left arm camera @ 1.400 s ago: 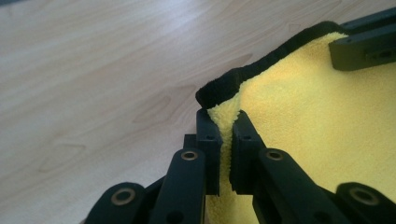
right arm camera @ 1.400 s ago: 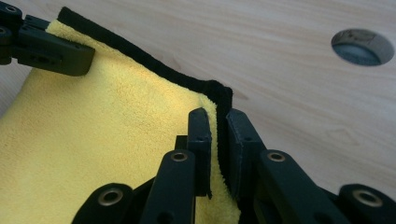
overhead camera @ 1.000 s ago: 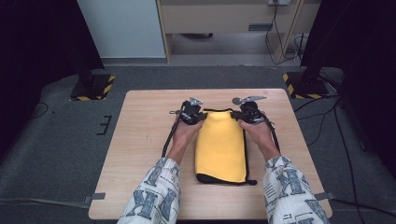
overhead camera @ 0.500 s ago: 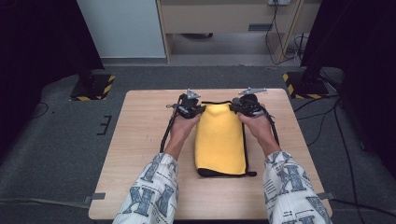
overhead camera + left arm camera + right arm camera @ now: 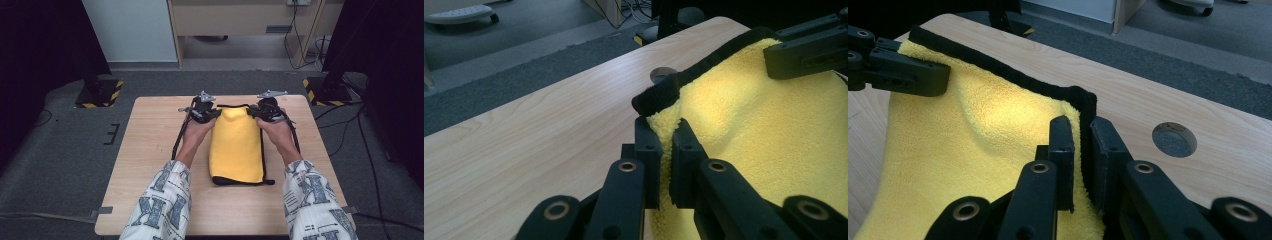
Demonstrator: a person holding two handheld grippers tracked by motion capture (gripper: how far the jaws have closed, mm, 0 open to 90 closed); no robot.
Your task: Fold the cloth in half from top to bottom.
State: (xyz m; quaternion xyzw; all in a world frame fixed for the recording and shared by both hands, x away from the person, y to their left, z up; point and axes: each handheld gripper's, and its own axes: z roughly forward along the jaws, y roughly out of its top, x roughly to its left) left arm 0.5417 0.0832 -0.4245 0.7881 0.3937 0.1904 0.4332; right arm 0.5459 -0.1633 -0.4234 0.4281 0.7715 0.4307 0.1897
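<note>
High view: fluffy yellow black-edged cloth (image 5: 236, 147) on pale woodgrain table (image 5: 150, 150)

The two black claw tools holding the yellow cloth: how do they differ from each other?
The left gripper pinches the yellow cloth at its far left corner; the right gripper pinches the far right corner. In its own view the left gripper bites mostly yellow pile just below the black trim; the right gripper closes over the trim itself. Both are shut on the cloth, and each points inward towards the other.
</note>
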